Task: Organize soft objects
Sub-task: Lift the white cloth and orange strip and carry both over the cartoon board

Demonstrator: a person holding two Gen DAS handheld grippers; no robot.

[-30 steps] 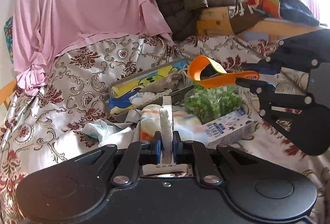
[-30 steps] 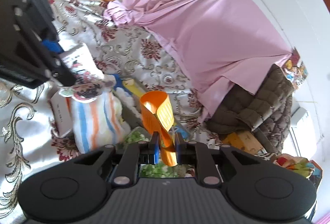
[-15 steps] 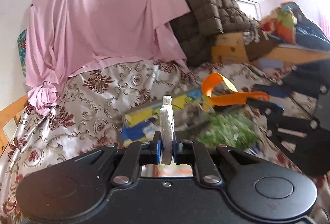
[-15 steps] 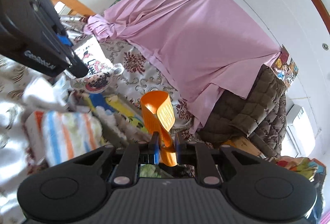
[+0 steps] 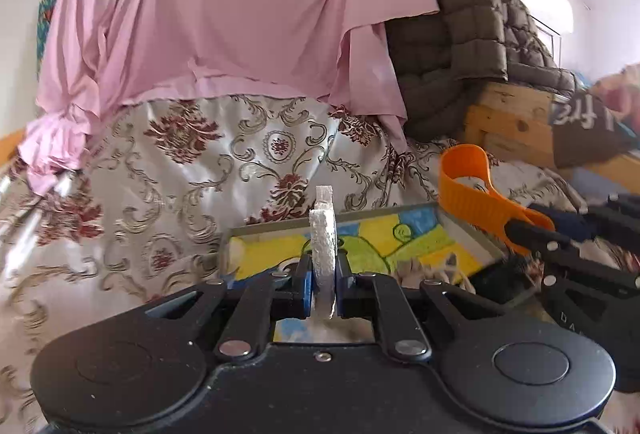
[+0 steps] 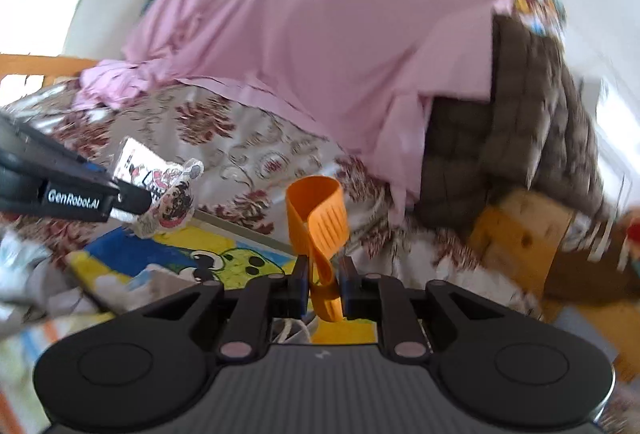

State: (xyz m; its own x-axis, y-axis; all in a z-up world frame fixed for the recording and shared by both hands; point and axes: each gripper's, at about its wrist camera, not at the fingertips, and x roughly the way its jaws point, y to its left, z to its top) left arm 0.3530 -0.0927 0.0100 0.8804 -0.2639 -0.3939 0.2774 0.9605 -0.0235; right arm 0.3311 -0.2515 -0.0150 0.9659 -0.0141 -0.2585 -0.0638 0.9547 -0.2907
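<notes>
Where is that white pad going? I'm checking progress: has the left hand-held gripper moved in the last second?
Yes. The left hand-held gripper, shut on the white pad, has risen and advanced toward the cartoon tray; the striped bundle dropped from view.

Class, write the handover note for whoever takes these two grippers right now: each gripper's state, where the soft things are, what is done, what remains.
Left gripper: shut on a flat white printed pad, held edge-on above the bed.
Right gripper: shut on a looped orange strap, also lifted.
Cartoon-lined tray lies on the floral bedspread below both, some cloth already inside.
Done: both items picked up.
Left: probably set each down in the tray, then gather the rest.
</notes>
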